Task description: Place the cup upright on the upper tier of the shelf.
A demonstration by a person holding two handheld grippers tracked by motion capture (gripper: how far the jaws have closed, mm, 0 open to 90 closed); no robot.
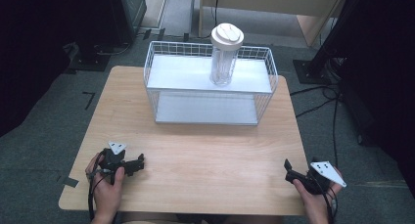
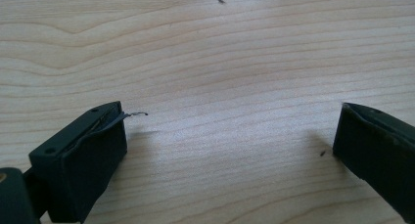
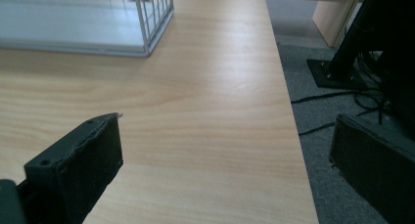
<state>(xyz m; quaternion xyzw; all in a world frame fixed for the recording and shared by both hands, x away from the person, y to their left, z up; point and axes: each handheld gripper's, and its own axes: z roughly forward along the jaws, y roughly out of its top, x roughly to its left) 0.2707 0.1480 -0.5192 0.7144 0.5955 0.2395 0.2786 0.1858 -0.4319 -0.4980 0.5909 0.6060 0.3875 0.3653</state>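
Grippers rest at the near edge of the table [image 1: 195, 155]: left gripper [image 1: 139, 163] at lower left, right gripper [image 1: 288, 169] at lower right, both with jaws spread wide and holding nothing. Farther up the frame, a lidded clear jar [image 1: 224, 55] stands upright on the wire rack's [image 1: 156, 72] upper shelf. Likely the start; next comes a long reach forward to it.

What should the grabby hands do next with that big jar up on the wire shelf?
Probably lift the right gripper off the table and reach forward toward the jar. Both grippers sit open and empty at the near edge, and the jar stands upright on the wire rack, slightly right of its centre, nearer that side.
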